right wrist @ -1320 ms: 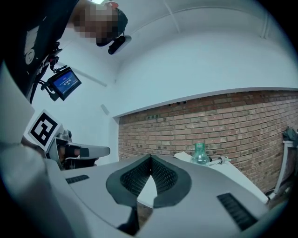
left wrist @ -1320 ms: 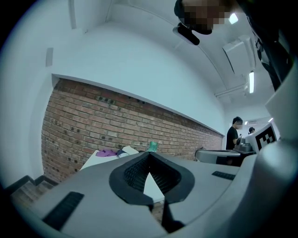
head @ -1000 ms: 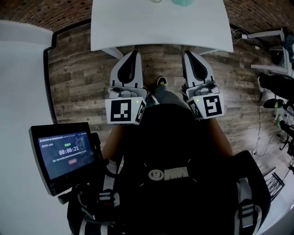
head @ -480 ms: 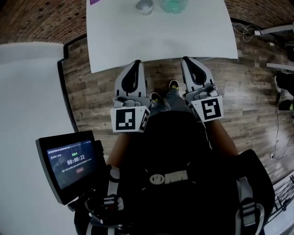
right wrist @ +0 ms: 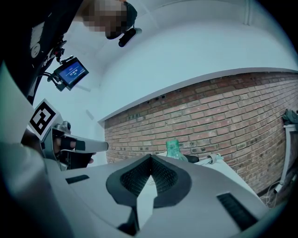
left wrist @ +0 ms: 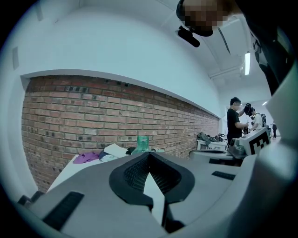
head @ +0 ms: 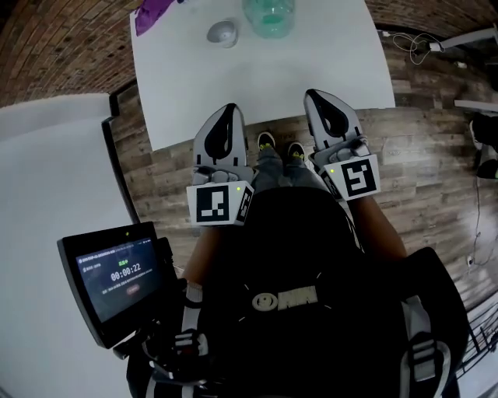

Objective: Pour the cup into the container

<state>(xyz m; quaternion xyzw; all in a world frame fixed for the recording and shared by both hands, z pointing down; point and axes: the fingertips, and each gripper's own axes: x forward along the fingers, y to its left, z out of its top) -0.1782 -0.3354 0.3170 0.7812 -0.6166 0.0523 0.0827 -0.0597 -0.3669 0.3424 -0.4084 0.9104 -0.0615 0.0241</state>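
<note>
Nothing poured yet.
At the near edge of the white table (head: 257, 85) your left gripper (head: 226, 110) and right gripper (head: 319, 96) are closed and empty; the green container (head: 268, 17) and the small cup (head: 222, 33) beside it wait untouched at the far side.

Two shut grippers held at the near edge of a white table

The left gripper (head: 222, 110) and right gripper (head: 317, 95) are held side by side with jaws together, their tips seen over the near edge of the table (head: 257, 85). Ahead of the left gripper a small grey cup (head: 222, 33) is seen, with a green translucent container (head: 268, 17) just to its right and a purple cloth (head: 152, 13) farther left. Shoes (head: 267, 141) are seen between the grippers, and a screen (head: 115, 270) behind the left one.
</note>
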